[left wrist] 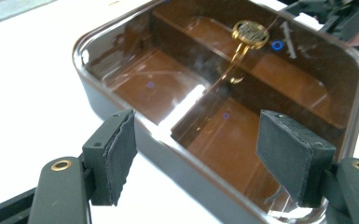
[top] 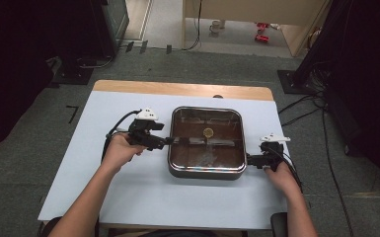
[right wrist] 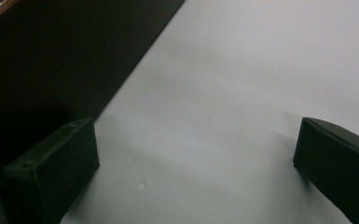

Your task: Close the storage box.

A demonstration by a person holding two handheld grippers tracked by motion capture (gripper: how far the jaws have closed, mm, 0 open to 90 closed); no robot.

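Left gripper (left wrist: 196,154) jaws spread wide, straddling the left rim of the pan (top: 207,171), clamped on nothing. Right gripper (right wrist: 196,172) jaws also wide apart, low over the white table (top: 143,192), just beside the pan's right wall. Pan sits mid-table, square, brown inside, a divider (left wrist: 242,79) across it, a round brass fitting (left wrist: 251,33) at its centre. No legible writing. Pan's dark wall lacks detail in the right gripper view.
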